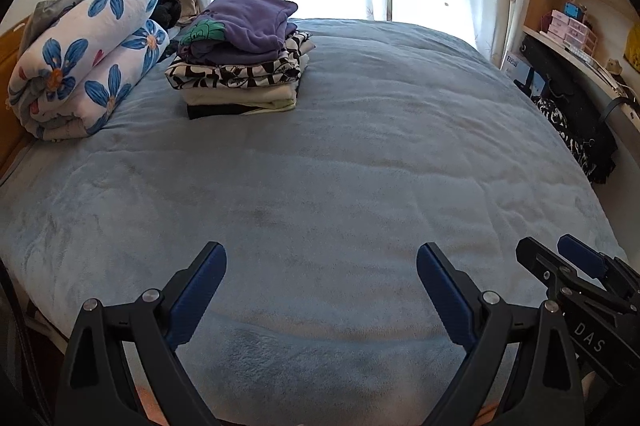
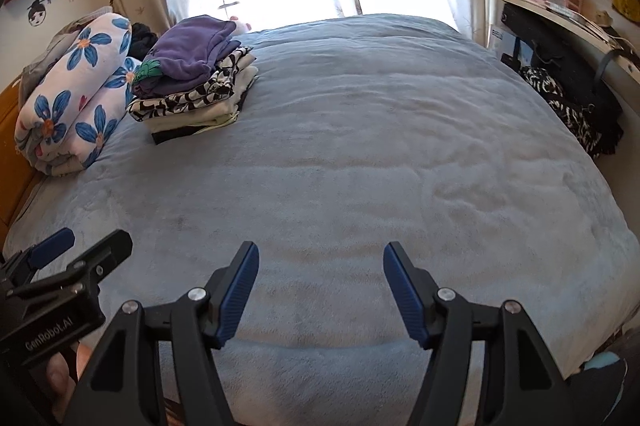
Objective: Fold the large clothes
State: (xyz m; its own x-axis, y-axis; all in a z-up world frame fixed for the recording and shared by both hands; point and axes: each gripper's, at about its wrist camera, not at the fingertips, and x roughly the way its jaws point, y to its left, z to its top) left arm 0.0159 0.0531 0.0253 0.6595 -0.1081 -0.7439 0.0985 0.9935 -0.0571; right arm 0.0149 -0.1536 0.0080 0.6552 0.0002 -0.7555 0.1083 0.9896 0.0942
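A stack of folded clothes [image 1: 240,66] [image 2: 196,82], topped by a purple garment, rests at the far left of the bed. My left gripper [image 1: 320,258] hovers open over the near edge of the blue-grey bed cover [image 1: 360,154], nothing between its fingers. My right gripper [image 2: 318,258] is also open and empty above the near part of the cover [image 2: 360,146]. Each gripper appears at the edge of the other's view: the right gripper [image 1: 560,250] at the lower right, the left gripper [image 2: 92,242] at the lower left. No loose garment lies on the bed.
A rolled floral quilt [image 1: 84,58] [image 2: 76,90] lies at the left by the wooden headboard. Curtains and a bright window stand behind the bed. On the right are shelves and a desk [image 1: 576,38] with dark clothing [image 2: 568,102] hanging by the bed's edge.
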